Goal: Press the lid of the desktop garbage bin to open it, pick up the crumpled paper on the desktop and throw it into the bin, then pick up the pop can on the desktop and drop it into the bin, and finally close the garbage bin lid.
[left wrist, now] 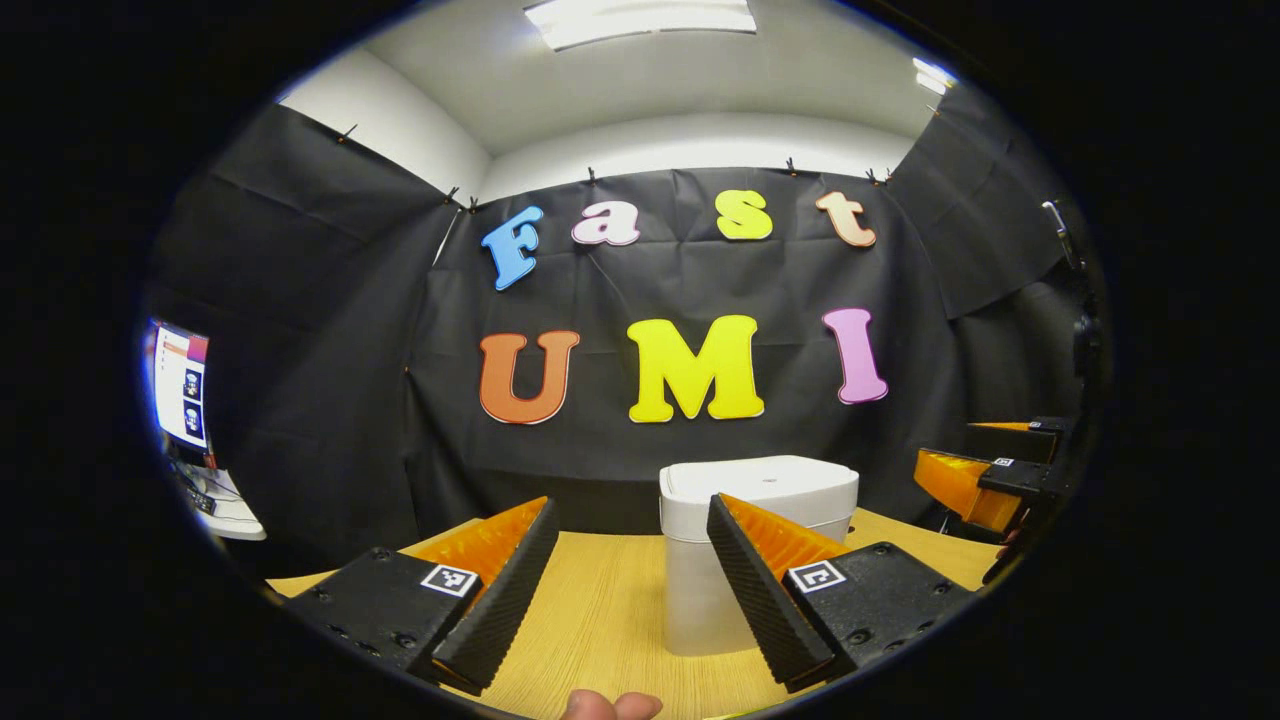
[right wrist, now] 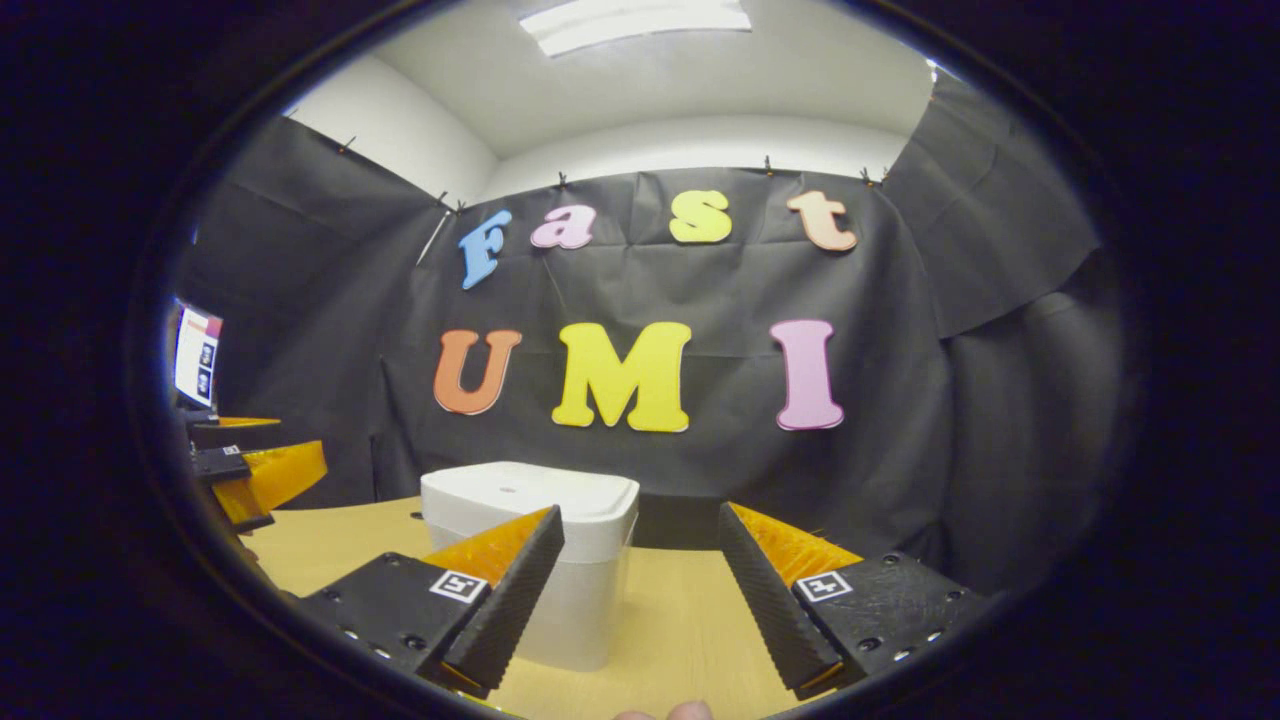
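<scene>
I see my left tool [left wrist: 632,540] hanging above the table [left wrist: 600,620] with its two fingers spread wide and nothing between them. Just beyond them stands the garbage bin [left wrist: 757,500], a white tub with its lid [left wrist: 765,475] down flat; the right-hand finger crosses in front of the bin's near face and hides part of it. Far off to the right, the right tool [left wrist: 975,480] hovers at about lid height, well apart from the bin. In the right gripper view, the right tool [right wrist: 640,560] is likewise spread open and empty, over bare wood. From here the bin [right wrist: 570,590] sits to the left of the gap, and the left-hand finger covers its near corner, while the lid [right wrist: 530,490] shows closed on top. The left tool [right wrist: 255,475] appears at the far left edge, clear of the bin. A lit screen [left wrist: 182,385] stands at the far left against the black cloth wall. A fingertip [left wrist: 610,706] pokes into the bottom of the left gripper view. I cannot make out the crumpled paper or the pop can.
</scene>
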`<state>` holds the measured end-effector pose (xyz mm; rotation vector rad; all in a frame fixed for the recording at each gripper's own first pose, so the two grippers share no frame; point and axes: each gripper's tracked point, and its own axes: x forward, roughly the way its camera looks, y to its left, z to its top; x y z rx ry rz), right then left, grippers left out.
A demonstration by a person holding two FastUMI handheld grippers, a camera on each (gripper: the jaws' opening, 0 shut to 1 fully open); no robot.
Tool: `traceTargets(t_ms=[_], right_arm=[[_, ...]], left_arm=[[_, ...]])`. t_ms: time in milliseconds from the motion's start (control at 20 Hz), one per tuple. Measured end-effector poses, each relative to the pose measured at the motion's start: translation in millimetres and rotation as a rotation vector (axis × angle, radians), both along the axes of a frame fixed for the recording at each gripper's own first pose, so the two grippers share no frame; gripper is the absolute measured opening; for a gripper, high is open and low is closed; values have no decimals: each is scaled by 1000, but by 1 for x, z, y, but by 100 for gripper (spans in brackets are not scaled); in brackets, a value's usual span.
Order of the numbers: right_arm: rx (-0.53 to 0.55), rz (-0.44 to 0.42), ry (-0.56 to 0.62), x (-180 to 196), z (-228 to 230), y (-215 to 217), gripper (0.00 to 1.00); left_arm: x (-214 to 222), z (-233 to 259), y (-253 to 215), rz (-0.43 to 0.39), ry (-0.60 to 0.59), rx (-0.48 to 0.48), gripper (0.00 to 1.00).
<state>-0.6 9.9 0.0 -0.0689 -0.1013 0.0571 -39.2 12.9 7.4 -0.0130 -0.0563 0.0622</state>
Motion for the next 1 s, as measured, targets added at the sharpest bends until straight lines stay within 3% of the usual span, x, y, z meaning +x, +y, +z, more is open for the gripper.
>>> traceTargets(t_ms=[350, 1000], right_arm=[[33, -86, -14, -24, -24, -26, 96], [24, -69, -13, -23, -36, -13, 96]], left_arm=[[0, -22, -18, -9, 31, 12, 96], [10, -39, -22, -15, 63, 0, 97]])
